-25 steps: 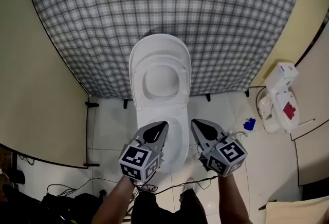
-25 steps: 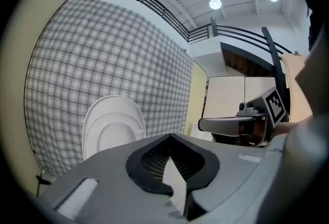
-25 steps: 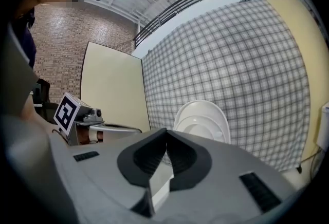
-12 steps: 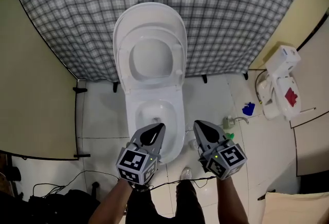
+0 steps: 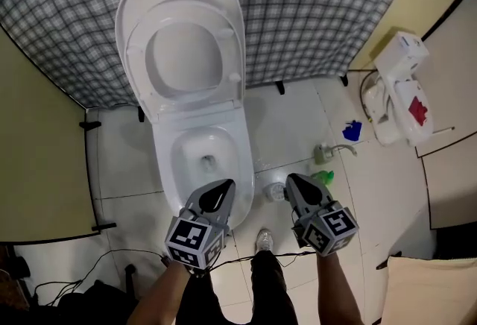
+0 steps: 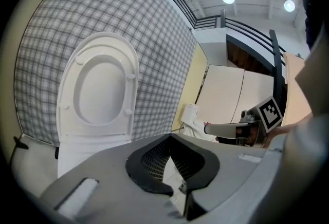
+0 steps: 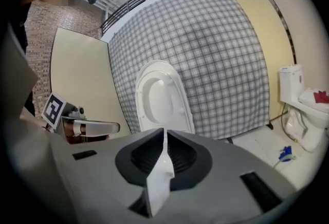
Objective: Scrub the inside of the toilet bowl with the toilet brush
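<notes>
The white toilet has its lid and seat (image 5: pixel 182 55) raised against the checked wall, and the open bowl (image 5: pixel 205 159) lies below them with a little water at the bottom. My left gripper (image 5: pixel 221 184) hovers over the bowl's front rim, shut and holding nothing. My right gripper (image 5: pixel 291 179) hangs over the floor tiles just right of the bowl. Its jaws are starting to open, the tips are still almost together, and nothing is between them. The raised lid (image 6: pixel 97 89) also shows in the left gripper view and the raised lid (image 7: pixel 162 99) in the right gripper view. I cannot make out a toilet brush for certain.
Small items lie on the floor right of the toilet: a grey-green piece with a thin handle (image 5: pixel 324 155), a green one (image 5: pixel 324 178), a pale one (image 5: pixel 274 193) and a blue one (image 5: pixel 352 130). A second white fixture with a red patch (image 5: pixel 399 92) stands at the right. Cables run behind my feet (image 5: pixel 262 241).
The view has tipped down and closer. The toilet has slid up and left in the picture, and the inside of the bowl now shows. Both grippers stay side by side, low in the view.
</notes>
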{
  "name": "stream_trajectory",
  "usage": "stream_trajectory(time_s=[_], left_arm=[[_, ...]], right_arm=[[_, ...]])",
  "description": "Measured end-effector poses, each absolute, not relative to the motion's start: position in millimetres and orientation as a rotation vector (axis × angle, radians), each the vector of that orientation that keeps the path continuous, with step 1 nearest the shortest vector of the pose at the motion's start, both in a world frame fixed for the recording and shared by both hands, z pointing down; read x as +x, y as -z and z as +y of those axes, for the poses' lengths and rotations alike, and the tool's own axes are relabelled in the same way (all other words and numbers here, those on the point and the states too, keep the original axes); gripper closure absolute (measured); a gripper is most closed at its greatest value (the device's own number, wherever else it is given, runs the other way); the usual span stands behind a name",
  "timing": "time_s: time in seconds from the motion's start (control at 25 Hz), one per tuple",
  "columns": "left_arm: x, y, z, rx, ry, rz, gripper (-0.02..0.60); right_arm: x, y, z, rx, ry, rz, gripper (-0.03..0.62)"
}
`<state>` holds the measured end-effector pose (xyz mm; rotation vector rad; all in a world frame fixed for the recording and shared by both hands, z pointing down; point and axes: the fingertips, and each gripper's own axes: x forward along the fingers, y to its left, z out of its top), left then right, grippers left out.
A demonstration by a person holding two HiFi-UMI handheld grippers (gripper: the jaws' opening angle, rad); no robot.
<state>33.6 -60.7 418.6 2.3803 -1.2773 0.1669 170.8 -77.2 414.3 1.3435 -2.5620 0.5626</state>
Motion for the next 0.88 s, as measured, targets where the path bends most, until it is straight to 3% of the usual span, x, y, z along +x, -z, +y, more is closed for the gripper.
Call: stream_trajectory(time_s=[0.08,0.16,0.44,0.88], left_arm=[[47.5,-431.0,-59.7,2.385,-0.169,-1.238,0.571],[60.3,-443.4,-58.6,2.388,-0.174,-1.2,0.571],[88.3,-498.5,-56.3,2.396,-0.212,-1.156,0.571],[103.5,-561.5,-50.0,2.413,-0.263,-1.119,0.571]], right_arm=[[187.8,-436.7,-73.2,1.371,-0.604,-2.515,0.557],[204.4,-461.0,-68.7,1.389,-0.641,-2.46,0.468],[261.4,-563.6,-55.1,1.441,-0.66,-2.219,0.468],[300.9,-713.3,-59.5,1.438,-0.719,-1.97,0.325]])
